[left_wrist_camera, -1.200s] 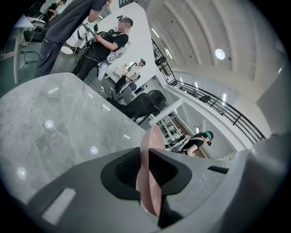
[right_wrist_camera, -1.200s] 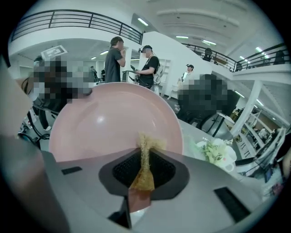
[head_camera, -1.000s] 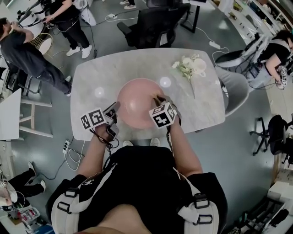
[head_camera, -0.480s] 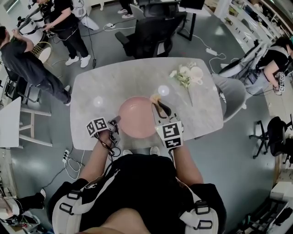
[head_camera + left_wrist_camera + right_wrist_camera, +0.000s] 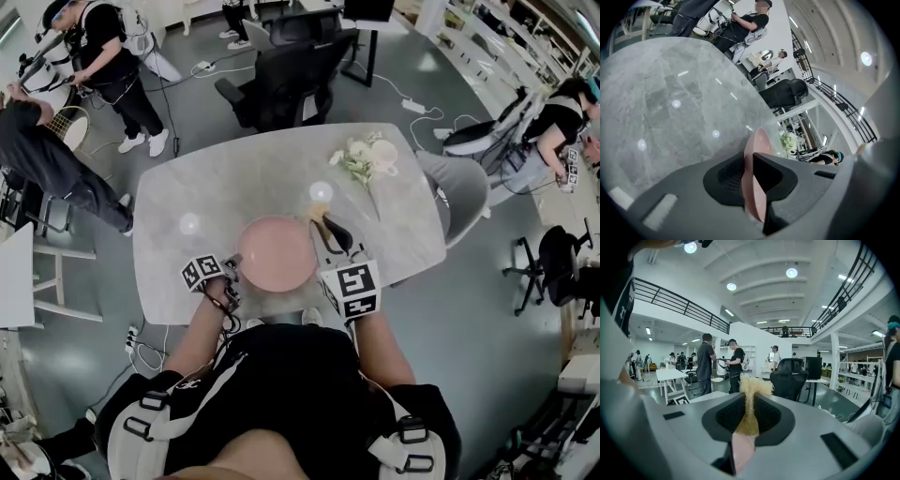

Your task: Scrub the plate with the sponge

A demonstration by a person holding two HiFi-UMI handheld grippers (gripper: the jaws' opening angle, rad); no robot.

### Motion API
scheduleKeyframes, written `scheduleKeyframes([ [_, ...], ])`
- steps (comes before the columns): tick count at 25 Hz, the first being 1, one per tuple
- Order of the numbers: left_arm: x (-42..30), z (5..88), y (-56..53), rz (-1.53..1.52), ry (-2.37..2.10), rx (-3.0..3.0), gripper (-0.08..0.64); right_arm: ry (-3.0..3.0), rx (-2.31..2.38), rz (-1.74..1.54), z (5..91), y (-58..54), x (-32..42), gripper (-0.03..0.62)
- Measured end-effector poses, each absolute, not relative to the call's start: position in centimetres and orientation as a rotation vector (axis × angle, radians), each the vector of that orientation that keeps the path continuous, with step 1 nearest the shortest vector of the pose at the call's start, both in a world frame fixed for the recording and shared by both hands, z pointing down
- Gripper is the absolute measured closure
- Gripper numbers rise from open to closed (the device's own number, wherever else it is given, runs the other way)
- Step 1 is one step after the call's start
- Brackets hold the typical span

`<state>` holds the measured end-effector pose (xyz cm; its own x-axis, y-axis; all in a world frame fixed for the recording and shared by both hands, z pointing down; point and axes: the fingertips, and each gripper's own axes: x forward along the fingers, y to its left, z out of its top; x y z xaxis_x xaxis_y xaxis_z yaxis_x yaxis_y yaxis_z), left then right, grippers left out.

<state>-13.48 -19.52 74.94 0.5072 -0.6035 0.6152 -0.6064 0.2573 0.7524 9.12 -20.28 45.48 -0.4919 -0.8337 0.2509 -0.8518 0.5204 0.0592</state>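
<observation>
A round pink plate (image 5: 277, 253) lies on the grey marble table (image 5: 225, 178), close to its near edge. My left gripper (image 5: 232, 265) is shut on the plate's left rim. In the left gripper view the rim (image 5: 761, 140) runs edge-on between the jaws of that gripper (image 5: 751, 165). My right gripper (image 5: 321, 223) hovers at the plate's far right edge, shut on a tan fibrous sponge (image 5: 317, 212). In the right gripper view the sponge (image 5: 750, 383), with a pink layer below, sticks up from the pinching gripper (image 5: 750, 401), which points out at the room.
White flowers and a pale cup (image 5: 364, 155) lie at the table's far right. A black office chair (image 5: 281, 80) stands behind the table and a grey chair (image 5: 459, 192) at its right. People stand at the far left and right.
My right gripper has drawn the sponge off the plate's right side to its far right edge. The left gripper keeps its hold on the rim.
</observation>
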Motion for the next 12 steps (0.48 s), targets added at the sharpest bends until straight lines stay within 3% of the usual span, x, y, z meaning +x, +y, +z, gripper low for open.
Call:
scheduleKeyframes([
  [12,-14.3,79.3,-17.3,0.629,-1.345,1.499,0.535,-2.453,1.445,0.139,47.5,-20.5,10.1,0.540],
])
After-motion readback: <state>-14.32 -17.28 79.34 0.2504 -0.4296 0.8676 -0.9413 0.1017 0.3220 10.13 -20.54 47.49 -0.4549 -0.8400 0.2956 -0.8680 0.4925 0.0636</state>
